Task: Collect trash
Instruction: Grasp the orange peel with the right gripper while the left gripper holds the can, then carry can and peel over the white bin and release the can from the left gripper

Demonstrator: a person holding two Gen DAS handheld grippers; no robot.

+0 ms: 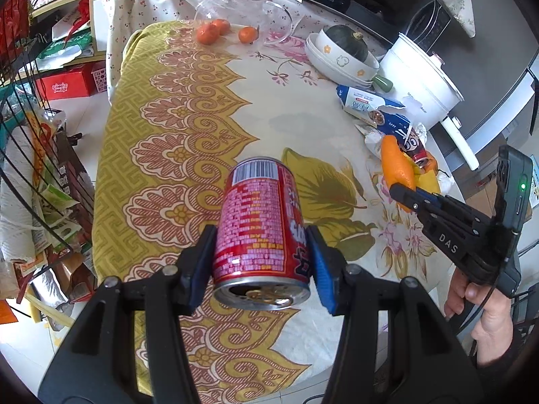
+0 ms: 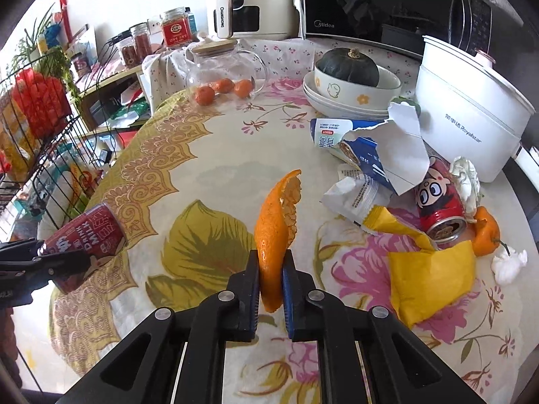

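My left gripper (image 1: 261, 232) is shut on a red drink can (image 1: 259, 215), held on its side above the patterned tablecloth (image 1: 161, 155) with its opened top toward the camera. In the right wrist view the same can (image 2: 89, 232) shows at the left edge. My right gripper (image 2: 271, 259) is shut on a curled strip of orange peel (image 2: 274, 222), lifted off the table. The peel (image 1: 395, 161) also shows in the left wrist view. To the right lies a trash pile: a second red can (image 2: 438, 205), a yellow wrapper (image 2: 431, 279), a torn blue-and-white package (image 2: 370, 144) and a crumpled tissue (image 2: 508, 262).
Stacked bowls (image 2: 357, 91) holding a dark squash, a white electric pot (image 2: 471, 124) and a microwave (image 2: 387, 3) stand at the back right. A glass jar (image 2: 222, 64) and three tangerines (image 2: 224, 86) sit at the back. A wire rack (image 2: 37, 148) stands left of the table.
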